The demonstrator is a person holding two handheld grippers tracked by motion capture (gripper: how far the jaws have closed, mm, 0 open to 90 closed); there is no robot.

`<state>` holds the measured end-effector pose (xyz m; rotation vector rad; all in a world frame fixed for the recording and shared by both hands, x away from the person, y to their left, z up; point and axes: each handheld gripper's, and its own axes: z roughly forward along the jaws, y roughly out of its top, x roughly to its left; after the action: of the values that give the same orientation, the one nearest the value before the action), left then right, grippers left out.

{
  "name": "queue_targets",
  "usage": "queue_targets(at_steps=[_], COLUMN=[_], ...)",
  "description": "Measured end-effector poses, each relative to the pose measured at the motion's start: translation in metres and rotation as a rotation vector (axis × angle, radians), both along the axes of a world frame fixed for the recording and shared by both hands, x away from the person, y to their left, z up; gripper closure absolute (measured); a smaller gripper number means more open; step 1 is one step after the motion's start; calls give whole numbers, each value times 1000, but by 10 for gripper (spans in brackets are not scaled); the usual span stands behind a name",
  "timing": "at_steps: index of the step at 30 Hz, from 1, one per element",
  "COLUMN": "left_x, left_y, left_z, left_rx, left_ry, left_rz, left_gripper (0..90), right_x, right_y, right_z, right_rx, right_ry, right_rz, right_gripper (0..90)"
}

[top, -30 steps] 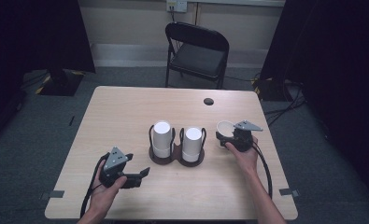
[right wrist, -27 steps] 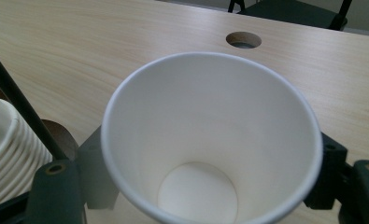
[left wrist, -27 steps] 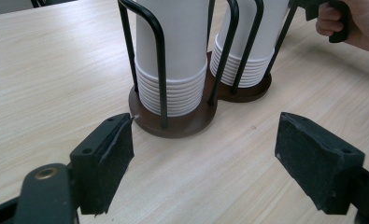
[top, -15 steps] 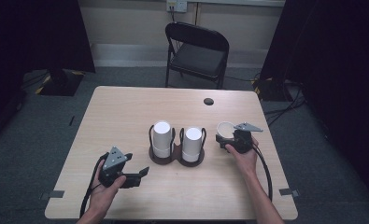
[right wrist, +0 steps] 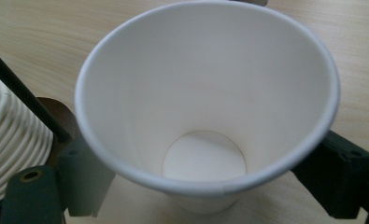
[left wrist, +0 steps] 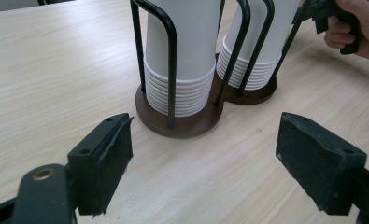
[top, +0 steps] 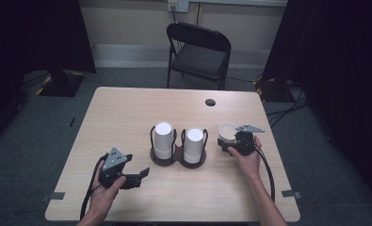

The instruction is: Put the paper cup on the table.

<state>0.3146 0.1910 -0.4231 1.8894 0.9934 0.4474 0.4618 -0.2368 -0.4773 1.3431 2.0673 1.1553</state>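
Work in hand: taking single paper cups out of the wire cup holder (top: 178, 157) and standing them on the table (top: 127, 113).
Loose cup: one white paper cup (top: 227, 132) stands mouth-up on the wood at about 3 o'clock from the holder, just beside it and clear of its wire.
My right claw: my right gripper (top: 230, 141) sits around that cup (right wrist: 205, 107) at its 6 o'clock side; its jaws have just been opening and now stand wide, a jaw low on either side of the cup. I judge the pads are off the wall, so the cup is let go.
My left claw: my left gripper (top: 141, 175) rests low at about 7 o'clock from the holder, jaws apart and nothing between them, pointed at the holder's base (left wrist: 182, 116).
Stacks: two upside-down stacks, left stack (top: 163, 140) and right stack (top: 193, 145), each stand in a bay of the holder, many rims deep.
Done: one cup placed, by my reckoning.
Left: draw my right claw back off the cup without tipping it; whether more cups follow I cannot tell.
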Motion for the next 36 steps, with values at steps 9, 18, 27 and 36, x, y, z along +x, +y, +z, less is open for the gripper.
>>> queue_targets(at_steps=[9, 18, 27, 36], left_x=[0, 0, 1, 2], left_y=[1, 1, 2, 3], left_z=[1, 1, 1, 0], left_rx=[0, -8, -5, -6], left_ry=[-3, -3, 1, 1], left_rz=[-2, 6, 12, 45], left_gripper=[186, 185, 184, 186], right_x=[-6, -18, -35, -65], right_y=[-2, -5, -17, -22], right_z=[3, 6, 19, 37], right_rx=[-23, -46, -39, -32], right_ry=[46, 36, 4, -69], right_rz=[1, 9, -8, -25], right_gripper=[140, 141, 150, 159])
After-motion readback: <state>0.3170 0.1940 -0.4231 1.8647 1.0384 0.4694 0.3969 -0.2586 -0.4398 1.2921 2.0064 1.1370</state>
